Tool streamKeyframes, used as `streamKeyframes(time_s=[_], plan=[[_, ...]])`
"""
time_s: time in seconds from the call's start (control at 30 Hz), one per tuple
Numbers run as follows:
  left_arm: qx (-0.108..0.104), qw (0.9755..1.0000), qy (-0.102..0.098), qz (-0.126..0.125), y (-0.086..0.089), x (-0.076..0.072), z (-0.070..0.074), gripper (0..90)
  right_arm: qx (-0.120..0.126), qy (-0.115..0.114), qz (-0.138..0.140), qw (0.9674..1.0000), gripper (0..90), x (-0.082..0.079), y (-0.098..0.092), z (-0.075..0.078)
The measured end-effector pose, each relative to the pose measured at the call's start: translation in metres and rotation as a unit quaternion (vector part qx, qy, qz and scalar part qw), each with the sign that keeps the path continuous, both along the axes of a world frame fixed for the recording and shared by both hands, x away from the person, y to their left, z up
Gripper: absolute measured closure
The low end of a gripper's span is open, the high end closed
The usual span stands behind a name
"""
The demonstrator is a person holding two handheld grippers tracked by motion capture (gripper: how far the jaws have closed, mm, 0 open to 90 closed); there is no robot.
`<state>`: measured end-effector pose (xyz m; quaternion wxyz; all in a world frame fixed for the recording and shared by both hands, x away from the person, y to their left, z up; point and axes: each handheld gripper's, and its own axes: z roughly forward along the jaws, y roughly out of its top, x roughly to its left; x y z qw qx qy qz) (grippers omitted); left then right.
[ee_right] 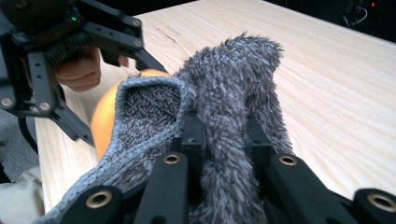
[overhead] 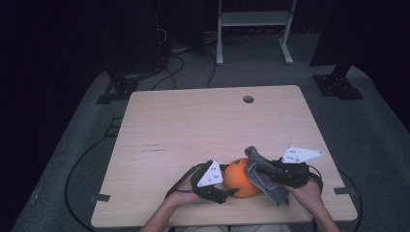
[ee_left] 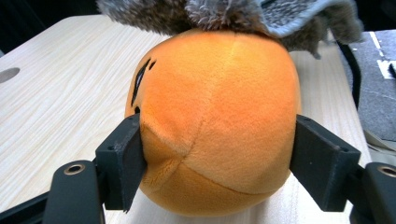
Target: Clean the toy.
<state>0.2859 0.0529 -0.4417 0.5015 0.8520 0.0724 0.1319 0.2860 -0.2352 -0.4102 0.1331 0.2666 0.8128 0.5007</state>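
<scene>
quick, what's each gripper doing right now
Left gripper: closed on the orange plush ball.
Right gripper: closed on the grey cloth, draped against the ball.

A plush ball point(overhead: 240, 179) sits near the surface's point(overhead: 203, 121) front edge, with a cloth point(overhead: 265, 180) draped on its right side.

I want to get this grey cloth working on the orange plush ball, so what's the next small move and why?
Probably draw the right gripper across the top of the orange plush ball, dragging the fuzzy grey cloth over it. The cloth is pinched in that gripper and already lies against the ball's top, while the left gripper clamps the ball on both sides against the wooden table.
</scene>
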Motion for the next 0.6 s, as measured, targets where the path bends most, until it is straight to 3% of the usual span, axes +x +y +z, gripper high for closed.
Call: streamKeyframes(time_s=[0.07, 0.2, 0.37, 0.5, 0.6], plan=[[-0.030, 0.9990, 0.033, -0.001, 0.004, 0.005, 0.000, 19.1, -0.002, 0.004, -0.004, 1.0000, 74.8, -0.001, -0.003, -0.003], [-0.035, 0.9974, 0.061, 0.016, 0.006, 0.013, -0.004, 9.7, -0.003, 0.003, -0.006, 1.0000, 74.8, 0.000, -0.004, -0.004], [-0.032, 0.9971, 0.068, 0.014, -0.002, 0.013, -0.012, 9.8, -0.006, 0.001, -0.006, 1.0000, 74.7, 0.000, -0.003, -0.005], [-0.038, 0.9981, 0.044, 0.020, -0.002, 0.009, -0.009, 24.6, -0.006, -0.003, -0.012, 0.9999, 74.7, -0.002, -0.005, -0.001], [-0.055, 0.9975, 0.036, 0.024, -0.002, 0.007, -0.003, 30.8, 0.013, -0.030, 0.001, 0.9995, 74.7, -0.008, 0.003, 0.013]])
